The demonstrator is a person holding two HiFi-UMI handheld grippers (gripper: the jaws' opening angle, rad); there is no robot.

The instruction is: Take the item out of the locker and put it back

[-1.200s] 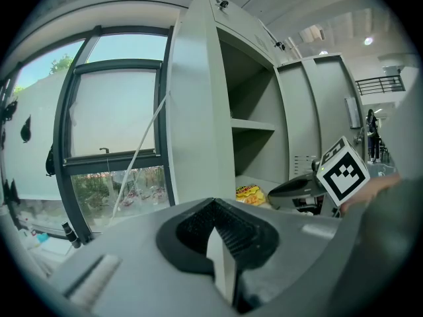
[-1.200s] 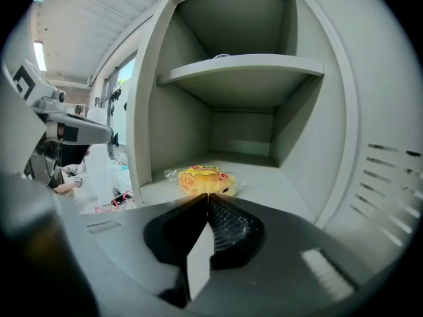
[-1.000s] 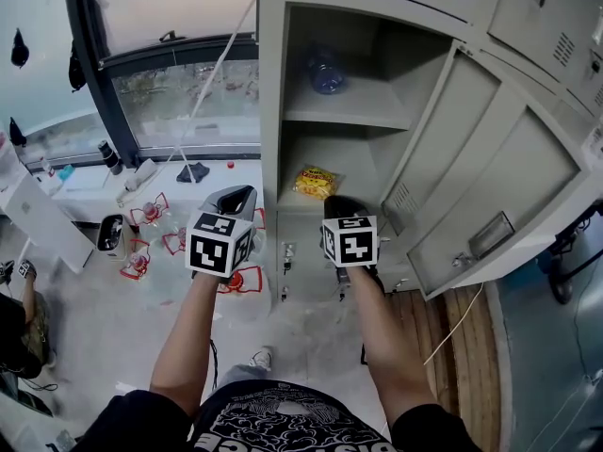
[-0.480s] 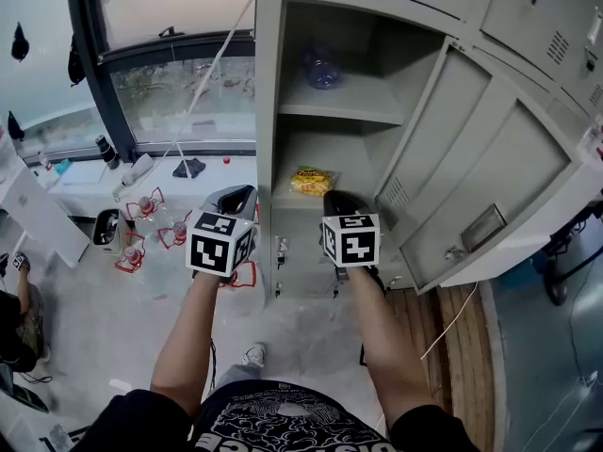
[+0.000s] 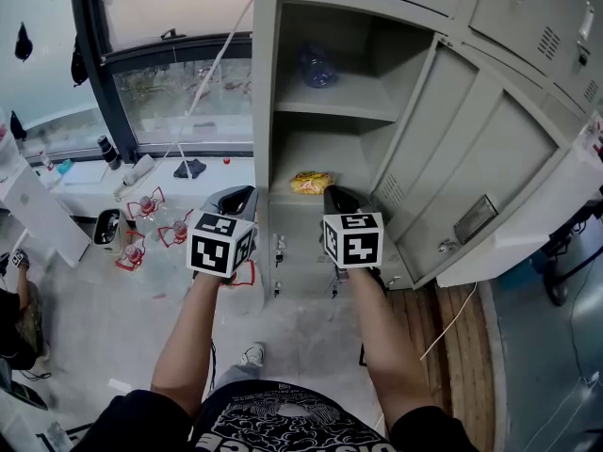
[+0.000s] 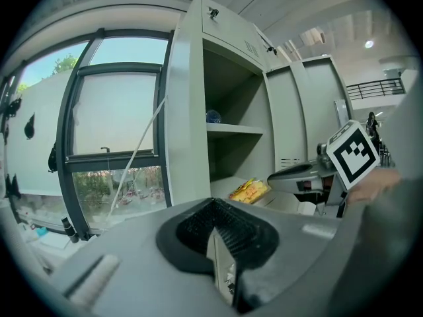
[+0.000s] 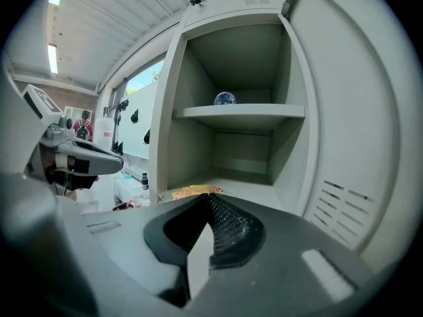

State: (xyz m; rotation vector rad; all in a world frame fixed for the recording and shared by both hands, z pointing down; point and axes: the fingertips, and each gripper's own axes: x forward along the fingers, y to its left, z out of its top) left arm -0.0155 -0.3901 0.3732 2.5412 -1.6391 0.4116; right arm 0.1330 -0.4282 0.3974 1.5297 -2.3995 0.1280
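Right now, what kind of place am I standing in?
Likely a locker or storage room in a workplace: a bank of grey metal lockers, one open with a yellow packet inside, beside a large window.

Head view: high, looking steeply down, open locker upper centre of frame. Both gripper views: low, near, tilted up into same locker.

We stand in what looks like a workshop or industrial hall's locker corner. A bank of grey steel lockers fills twelve to two o'clock. A tall dark-framed window is at ten o'clock. Below is a bare concrete floor, and overhead a ribbed ceiling with a strip light.
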